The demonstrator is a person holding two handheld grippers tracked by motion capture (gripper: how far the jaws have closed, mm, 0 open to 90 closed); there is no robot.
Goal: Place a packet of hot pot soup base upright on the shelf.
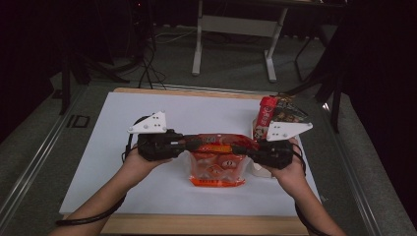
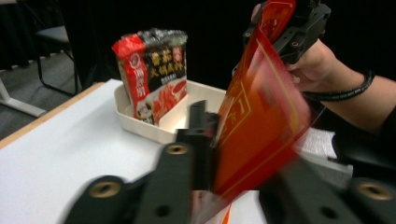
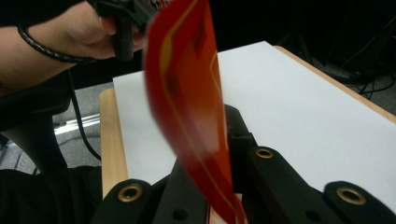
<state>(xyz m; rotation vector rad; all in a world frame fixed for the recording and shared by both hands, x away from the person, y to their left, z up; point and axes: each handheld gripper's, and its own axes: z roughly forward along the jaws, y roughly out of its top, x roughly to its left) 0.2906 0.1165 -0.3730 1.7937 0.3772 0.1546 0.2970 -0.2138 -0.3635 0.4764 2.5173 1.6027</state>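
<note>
Above the tabletop's middle: red pouch (image 1: 217,160) held up | left gripper (image 1: 189,144) and right gripper (image 1: 244,149) both clamped on its top edge | tray (image 1: 256,129) with one packet (image 1: 280,110) at right edge | done: lifting; left: placing, likely into tray.

Right gripper (image 3: 219,154) clamped on red packet (image 3: 189,93), packet upright between jaws; left gripper (image 3: 123,21) beyond, gripping far edge; white table (image 3: 299,102) underneath.

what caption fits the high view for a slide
Both claws, left and right, grip a red pouch by its top above the table.
</note>
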